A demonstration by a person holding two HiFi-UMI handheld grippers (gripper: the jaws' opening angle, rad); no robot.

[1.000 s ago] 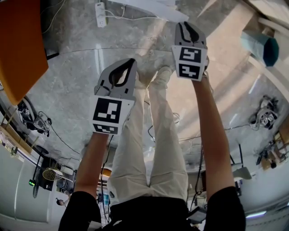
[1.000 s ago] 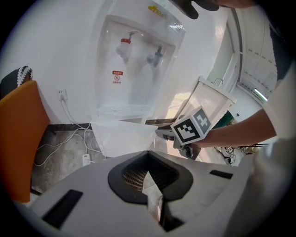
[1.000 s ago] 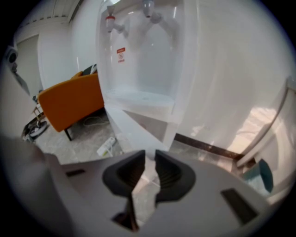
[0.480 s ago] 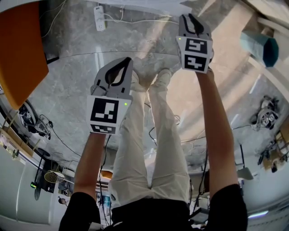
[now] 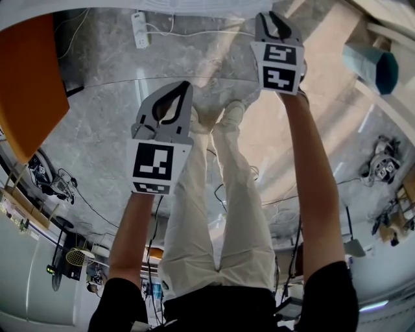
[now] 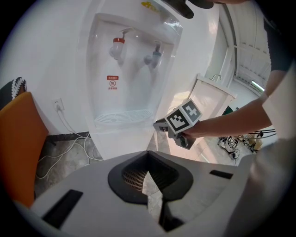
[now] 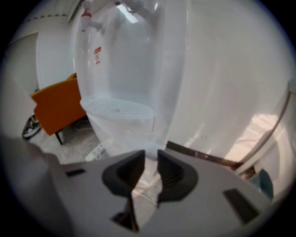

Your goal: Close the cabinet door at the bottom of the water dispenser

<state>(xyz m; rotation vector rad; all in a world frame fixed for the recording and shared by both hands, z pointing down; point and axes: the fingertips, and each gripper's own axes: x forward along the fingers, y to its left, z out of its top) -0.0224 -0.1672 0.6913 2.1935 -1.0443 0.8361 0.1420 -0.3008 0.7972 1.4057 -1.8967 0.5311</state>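
The white water dispenser with a red and a blue tap stands against the wall, and the right gripper view catches it close up. Its lower cabinet front is partly hidden by my left gripper, so I cannot tell how the door stands. That gripper is shut with nothing in it. My right gripper is farther forward, near the dispenser's white base. Its jaws stand slightly open, and the cabinet's lower corner shows through the gap. From the left gripper view, the right gripper is beside the cabinet.
An orange chair stands left of the dispenser. A white power strip and cables lie on the grey stone floor. A white stand and a teal object are at the right. The person's legs stand below the grippers.
My right gripper has moved forward toward the dispenser's base. The left gripper has stayed about where it was.
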